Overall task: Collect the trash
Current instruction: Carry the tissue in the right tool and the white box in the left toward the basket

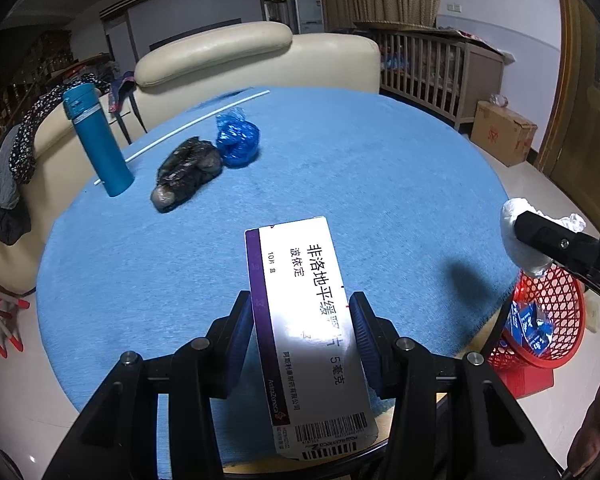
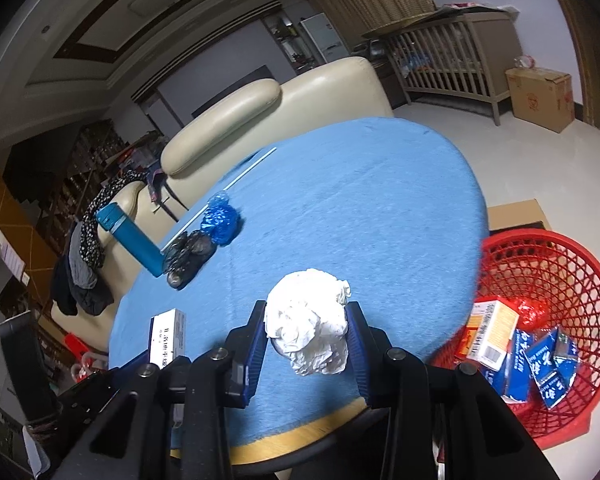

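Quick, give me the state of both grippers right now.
Left gripper: shut on the white medicine box, held above the blue table.
Right gripper: shut on the crumpled white paper ball.

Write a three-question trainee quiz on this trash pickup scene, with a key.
1. True or false: the left tongs are shut on the medicine box.
2. What do the right tongs hold? A) blue bag B) crumpled paper ball C) bottle
3. Fill in: the red basket stands past the table's ____ edge in the right wrist view.

Key:
1. True.
2. B, the crumpled paper ball. The blue bag and the bottle are on the table.
3. Right.
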The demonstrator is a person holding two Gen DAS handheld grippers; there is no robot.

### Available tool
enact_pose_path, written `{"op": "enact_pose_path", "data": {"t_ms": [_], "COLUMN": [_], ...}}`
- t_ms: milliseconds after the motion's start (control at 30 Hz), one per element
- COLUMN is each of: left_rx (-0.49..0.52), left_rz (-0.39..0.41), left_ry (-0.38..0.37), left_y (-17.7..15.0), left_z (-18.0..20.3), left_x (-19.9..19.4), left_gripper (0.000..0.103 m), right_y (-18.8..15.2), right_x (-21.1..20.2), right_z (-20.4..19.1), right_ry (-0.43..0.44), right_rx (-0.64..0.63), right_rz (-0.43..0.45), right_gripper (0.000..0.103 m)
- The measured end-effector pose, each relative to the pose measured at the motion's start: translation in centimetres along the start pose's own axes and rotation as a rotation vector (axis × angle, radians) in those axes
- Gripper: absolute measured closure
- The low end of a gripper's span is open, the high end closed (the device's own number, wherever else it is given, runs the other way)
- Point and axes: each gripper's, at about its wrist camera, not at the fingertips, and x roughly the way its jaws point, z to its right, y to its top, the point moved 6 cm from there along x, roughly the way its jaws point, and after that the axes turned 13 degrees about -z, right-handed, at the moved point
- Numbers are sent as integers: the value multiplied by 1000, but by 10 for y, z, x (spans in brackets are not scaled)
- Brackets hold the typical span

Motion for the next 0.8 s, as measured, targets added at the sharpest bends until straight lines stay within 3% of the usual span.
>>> {"op": "enact_pose_path", "data": {"t_ms": [500,800], "left_rx": [105,163], "left_rz": [-3,5], "left_ry": [-7,-51], "left_y": [10,26], "left_z": [52,89], "left_x": [-3,-12], "left_gripper": [53,53], "right_y": [1,8], "right_x": [-27,-51], "right_z": [59,90], "right_ry": [-16,-34], "right_rx": [101,150], "right_rz": [51,96], "right_gripper": [63,63]}}
